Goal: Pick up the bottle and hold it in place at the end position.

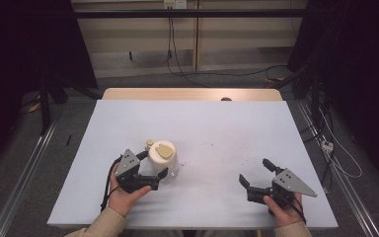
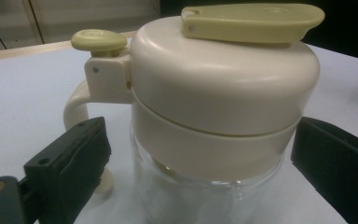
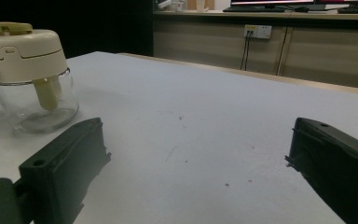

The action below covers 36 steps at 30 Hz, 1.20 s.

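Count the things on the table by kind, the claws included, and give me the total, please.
Jars with a cream lid: 1, the jar
Claws: 2, the left claw with its jaws on either side of the jar, and the right claw open over the bare table
Total: 3

The high view looked forward and down over the table [image 1: 202,128]. The left gripper view sat close against the jar [image 2: 214,116]; the right gripper view saw that jar [image 3: 28,74] farther off.
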Available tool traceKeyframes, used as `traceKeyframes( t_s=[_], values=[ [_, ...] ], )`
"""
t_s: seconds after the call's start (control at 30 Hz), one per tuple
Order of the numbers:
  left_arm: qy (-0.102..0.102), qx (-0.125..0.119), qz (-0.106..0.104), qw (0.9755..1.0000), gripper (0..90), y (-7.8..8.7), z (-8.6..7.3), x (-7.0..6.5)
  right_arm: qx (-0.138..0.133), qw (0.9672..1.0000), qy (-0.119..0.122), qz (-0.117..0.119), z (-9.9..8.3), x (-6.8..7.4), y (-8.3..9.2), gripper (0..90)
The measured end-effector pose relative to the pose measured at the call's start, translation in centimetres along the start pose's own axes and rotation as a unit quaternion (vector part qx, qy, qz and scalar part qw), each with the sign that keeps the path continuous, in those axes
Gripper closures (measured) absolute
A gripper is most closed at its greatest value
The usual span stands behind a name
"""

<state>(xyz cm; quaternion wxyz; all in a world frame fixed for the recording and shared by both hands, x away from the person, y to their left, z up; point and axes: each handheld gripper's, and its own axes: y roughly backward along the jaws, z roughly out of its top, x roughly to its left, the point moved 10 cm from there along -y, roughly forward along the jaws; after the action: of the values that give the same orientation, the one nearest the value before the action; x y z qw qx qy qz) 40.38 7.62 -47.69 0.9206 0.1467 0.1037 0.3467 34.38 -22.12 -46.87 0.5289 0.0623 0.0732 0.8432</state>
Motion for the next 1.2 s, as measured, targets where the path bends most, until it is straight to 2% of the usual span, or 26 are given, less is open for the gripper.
traceKeyframes(
  t_s=[0.4,0.73,1.2],
  values=[
    [-0.001,-0.007,0.006,1.0000,3.9,-1.2,0.3,-0.6,-0.001,1.0000,0.000,0.001,0.1,0.0,0.0,3.2],
    [0.008,-0.015,0.020,0.9997,3.6,-2.1,0.5,-0.7,-0.003,1.0000,0.000,0.003,0.1,0.0,0.0,3.2],
    [0.009,-0.022,0.035,0.9991,3.7,-2.9,0.5,-0.6,-0.004,1.0000,0.002,0.005,0.1,0.1,0.0,3.2]
  ],
)
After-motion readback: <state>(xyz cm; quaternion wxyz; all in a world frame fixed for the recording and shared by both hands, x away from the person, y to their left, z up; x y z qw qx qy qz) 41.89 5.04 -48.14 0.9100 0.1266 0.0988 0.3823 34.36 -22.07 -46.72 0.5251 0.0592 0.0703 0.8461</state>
